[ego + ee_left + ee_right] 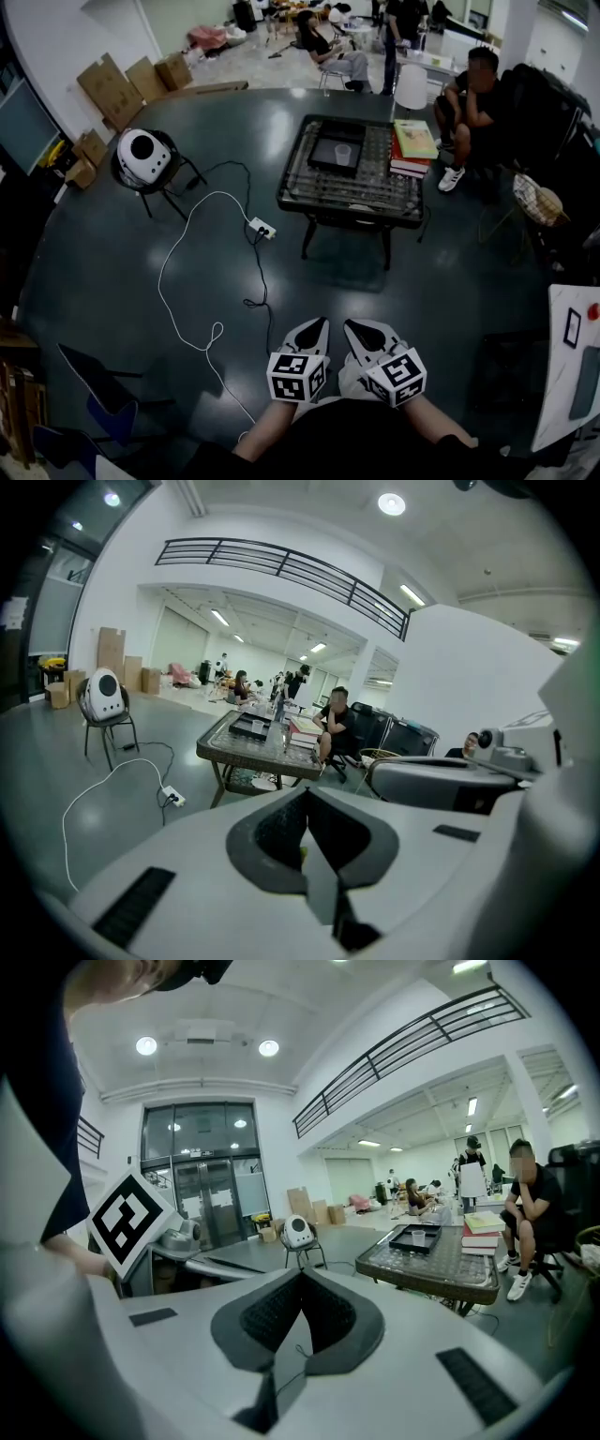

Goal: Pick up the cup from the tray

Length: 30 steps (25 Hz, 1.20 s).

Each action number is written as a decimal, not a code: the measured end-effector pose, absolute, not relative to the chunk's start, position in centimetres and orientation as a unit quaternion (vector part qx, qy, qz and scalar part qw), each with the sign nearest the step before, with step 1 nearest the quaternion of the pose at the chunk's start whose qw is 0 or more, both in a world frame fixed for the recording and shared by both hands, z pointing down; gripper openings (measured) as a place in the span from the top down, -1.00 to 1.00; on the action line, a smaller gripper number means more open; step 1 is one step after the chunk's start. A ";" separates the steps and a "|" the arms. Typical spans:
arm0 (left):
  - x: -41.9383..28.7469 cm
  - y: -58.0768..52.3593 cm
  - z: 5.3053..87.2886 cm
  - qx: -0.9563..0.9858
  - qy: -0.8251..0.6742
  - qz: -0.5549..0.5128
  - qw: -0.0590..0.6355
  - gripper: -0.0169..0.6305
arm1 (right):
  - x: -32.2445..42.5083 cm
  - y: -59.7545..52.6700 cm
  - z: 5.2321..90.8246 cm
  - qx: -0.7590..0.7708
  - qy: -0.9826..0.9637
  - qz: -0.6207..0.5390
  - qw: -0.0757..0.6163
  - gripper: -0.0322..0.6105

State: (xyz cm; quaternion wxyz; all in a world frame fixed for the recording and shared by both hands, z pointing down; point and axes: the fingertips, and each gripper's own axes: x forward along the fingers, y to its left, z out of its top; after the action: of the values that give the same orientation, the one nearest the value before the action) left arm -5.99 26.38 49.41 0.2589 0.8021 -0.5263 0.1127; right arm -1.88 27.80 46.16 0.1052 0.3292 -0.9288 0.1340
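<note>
The job has hardly begun. The step in hand is getting over to the cup. The see-through cup (pixel 343 153) stands in the black tray (pixel 323 150) on the low table (pixel 347 199), far across the room. The left gripper (pixel 317 326) and the right gripper (pixel 354 328) sit side by side close to the person's body, well apart from the table. Both have their jaws pressed together, with nothing between them.

Next, I think the person needs to walk up to the table, open one gripper wide and bring it around the cup, softly, because a thin cup may tip or squash.

The floor (pixel 112 272) is dark and shiny. A white cable (pixel 178 253) and a power strip (pixel 262 228) lie on it near the way, so feet could catch. Books (pixel 413 141) are stacked on the table beside the tray. A seated person (pixel 473 98) is just past it, and cardboard boxes (pixel 127 84) stand by the far wall.
</note>
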 end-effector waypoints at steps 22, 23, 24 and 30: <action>-0.6 13.4 48.7 0.794 -0.550 0.105 0.237 0.91 | 2.8 15.5 46.4 0.280 -0.946 0.114 0.115 0.86; -0.2 13.1 48.7 0.794 -0.549 0.107 0.236 0.91 | 3.1 15.2 46.5 0.281 -0.946 0.117 0.114 0.86; 0.1 12.9 48.8 0.795 -0.548 0.108 0.235 0.91 | 3.4 14.9 46.6 0.283 -0.945 0.120 0.112 0.86; 1.1 12.2 49.1 0.795 -0.546 0.116 0.240 0.91 | 4.5 13.7 47.1 0.296 -0.940 0.136 0.103 0.86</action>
State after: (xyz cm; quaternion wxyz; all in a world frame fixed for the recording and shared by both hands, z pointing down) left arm 1.14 12.18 49.14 0.2401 0.7946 -0.5456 0.1157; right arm 4.53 13.74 47.13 0.1032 0.2960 -0.9398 0.1358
